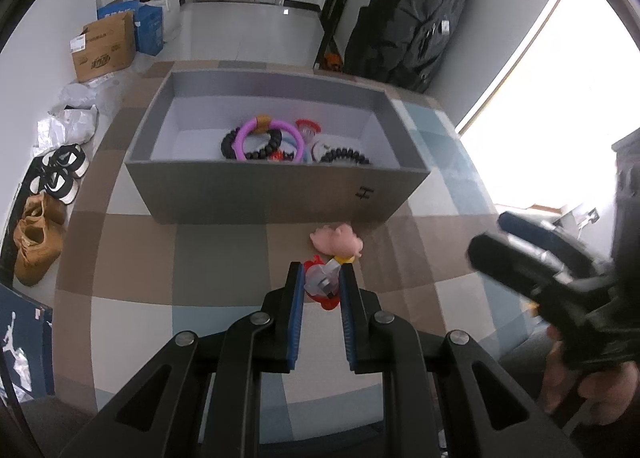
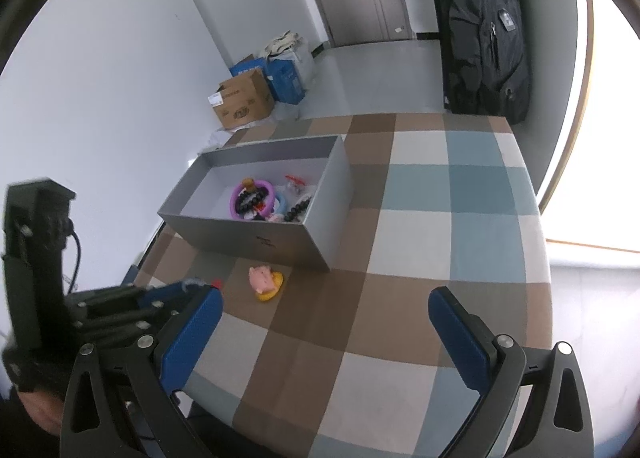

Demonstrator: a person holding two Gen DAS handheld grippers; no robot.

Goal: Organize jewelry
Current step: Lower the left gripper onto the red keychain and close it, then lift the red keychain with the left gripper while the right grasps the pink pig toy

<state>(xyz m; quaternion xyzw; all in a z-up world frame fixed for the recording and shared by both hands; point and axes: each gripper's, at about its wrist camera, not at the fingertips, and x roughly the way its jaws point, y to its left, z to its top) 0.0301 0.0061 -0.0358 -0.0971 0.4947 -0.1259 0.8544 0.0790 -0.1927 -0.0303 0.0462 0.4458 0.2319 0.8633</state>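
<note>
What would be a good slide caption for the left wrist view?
Left tool shut on a red-and-clear trinket, before the grey box holding bracelets; pink pig charm on the checked cloth.

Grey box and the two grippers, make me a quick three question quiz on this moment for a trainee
1. True or false: the left gripper has its fingers closed on a small red and clear trinket.
2. Multiple choice: where is the pink pig figure? A) inside the grey box B) on the checked cloth in front of the box C) held by the right gripper
3. Fill in: the large ring lying in the box over the black bead bracelet is coloured ______.

Key
1. True.
2. B: it lies on the cloth just outside the box's near wall; the right gripper is open and holds nothing.
3. Purple.
</note>
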